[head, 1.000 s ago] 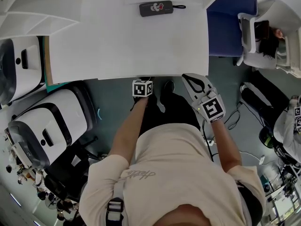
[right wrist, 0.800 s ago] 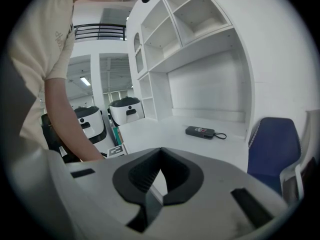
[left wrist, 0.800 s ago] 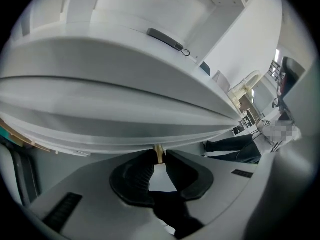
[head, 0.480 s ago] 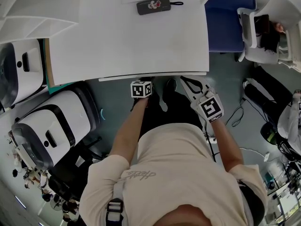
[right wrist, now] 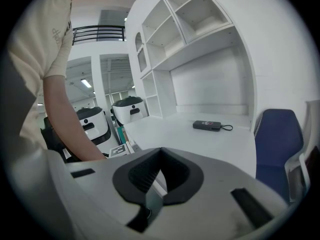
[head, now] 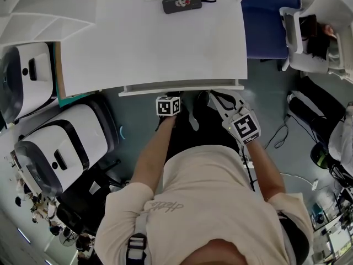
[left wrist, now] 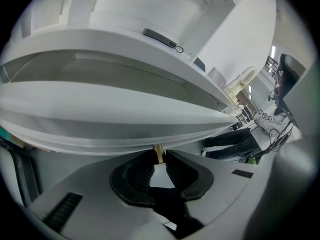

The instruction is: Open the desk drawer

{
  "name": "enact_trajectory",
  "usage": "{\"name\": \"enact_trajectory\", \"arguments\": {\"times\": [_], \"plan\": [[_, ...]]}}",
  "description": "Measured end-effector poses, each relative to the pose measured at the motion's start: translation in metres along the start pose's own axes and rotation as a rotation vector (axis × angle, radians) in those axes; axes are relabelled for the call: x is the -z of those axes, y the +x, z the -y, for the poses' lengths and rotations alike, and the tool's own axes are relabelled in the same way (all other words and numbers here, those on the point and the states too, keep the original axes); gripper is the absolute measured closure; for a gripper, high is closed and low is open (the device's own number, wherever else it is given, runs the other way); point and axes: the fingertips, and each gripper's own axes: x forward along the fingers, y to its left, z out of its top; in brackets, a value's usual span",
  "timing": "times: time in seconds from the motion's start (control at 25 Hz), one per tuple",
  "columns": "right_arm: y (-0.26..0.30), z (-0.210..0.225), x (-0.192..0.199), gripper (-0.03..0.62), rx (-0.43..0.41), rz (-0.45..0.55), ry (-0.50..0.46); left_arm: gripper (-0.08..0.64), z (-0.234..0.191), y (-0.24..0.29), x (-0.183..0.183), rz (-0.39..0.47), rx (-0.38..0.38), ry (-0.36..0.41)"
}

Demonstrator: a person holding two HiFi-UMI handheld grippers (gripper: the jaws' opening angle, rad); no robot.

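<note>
The drawer (head: pixel 182 86) had started to come out. A moment before, only the white desk (head: pixel 154 43) edge showed at the front. Now a thin white strip stuck out a little way from under that edge, along most of its front. That strip was the drawer front, and it sat just under the desk top, right in front of the person. The left gripper (left wrist: pixel 159 158) was up against it, and its two black jaws were pinching a small gold knob (left wrist: pixel 158 150) that hung below the drawer front. The right gripper (right wrist: pixel 159 159) hung just beside the drawer's right end. Its jaws were pressed together with nothing between them, so it was not helping. A dark case (head: pixel 181 3) lay far back on the desk, well away from the drawer. The pull seemed to be working, but the drawer was only open a crack. I think the left gripper needed to pull much more toward the person to open it fully.
</note>
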Motion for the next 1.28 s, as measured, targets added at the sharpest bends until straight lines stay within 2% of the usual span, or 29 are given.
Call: {"name": "enact_trajectory", "arguments": {"times": [0.2,0.44,0.68,1.0,1.28], "plan": [[-0.003,-0.020,0.010,0.594,-0.004,-0.015,0.012,0.482,0.002,-0.002,0.011,0.018,0.008,-0.004],[-0.005,-0.044,0.023,0.594,0.029,-0.033,0.026,0.482,0.003,-0.006,0.024,0.030,0.032,0.008],[-0.016,-0.062,0.019,0.594,0.126,0.010,0.125,0.482,0.002,-0.015,0.041,0.037,0.053,0.006],[-0.044,-0.075,0.030,0.594,0.238,0.020,0.109,0.482,0.007,-0.018,0.057,0.035,0.087,0.003],[-0.060,-0.097,0.048,0.594,0.283,0.017,0.129,0.482,0.011,-0.023,0.074,0.042,0.110,0.030]]}}
